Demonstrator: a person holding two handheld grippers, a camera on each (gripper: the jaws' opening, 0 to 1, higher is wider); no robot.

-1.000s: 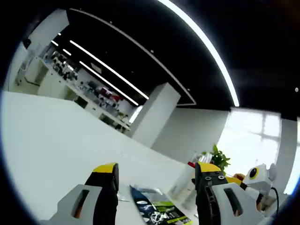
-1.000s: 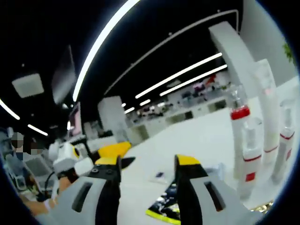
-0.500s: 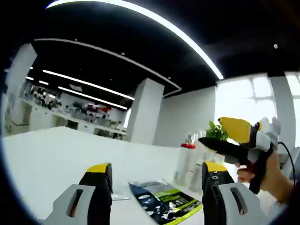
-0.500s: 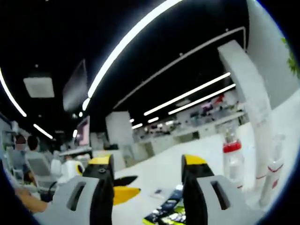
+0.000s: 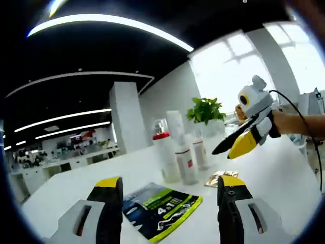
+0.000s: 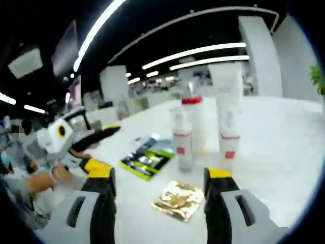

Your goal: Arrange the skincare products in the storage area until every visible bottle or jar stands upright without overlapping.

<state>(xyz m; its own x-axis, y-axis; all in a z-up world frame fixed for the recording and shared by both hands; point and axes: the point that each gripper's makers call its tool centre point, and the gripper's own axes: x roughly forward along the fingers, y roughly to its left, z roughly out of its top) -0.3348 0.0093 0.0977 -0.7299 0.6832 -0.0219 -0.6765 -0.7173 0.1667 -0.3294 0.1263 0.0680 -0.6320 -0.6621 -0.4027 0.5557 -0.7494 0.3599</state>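
Several skincare bottles stand upright in a tight cluster on the white table: a red-capped bottle (image 5: 162, 152) (image 6: 192, 124), a tall white tube (image 5: 175, 127) (image 6: 226, 94) and small red-labelled bottles (image 5: 186, 163) (image 6: 182, 148). A dark green sachet (image 5: 160, 206) (image 6: 146, 155) and a gold sachet (image 5: 218, 178) (image 6: 177, 199) lie flat beside them. My left gripper (image 5: 168, 184) is open above the green sachet, holding nothing. My right gripper (image 6: 160, 175) is open just short of the gold sachet, also holding nothing. Each gripper shows in the other's view (image 5: 249, 129) (image 6: 76, 137), held in a hand.
A potted plant (image 5: 205, 109) stands behind the bottles. The white table (image 5: 284, 178) stretches wide around the cluster. A person's hand (image 6: 53, 175) and arm sit at the left of the right gripper view. Pillars and office desks lie far behind.
Both cameras have swung toward the table, so the bottles and sachets now sit in the middle of each view. Both grippers have stayed open.
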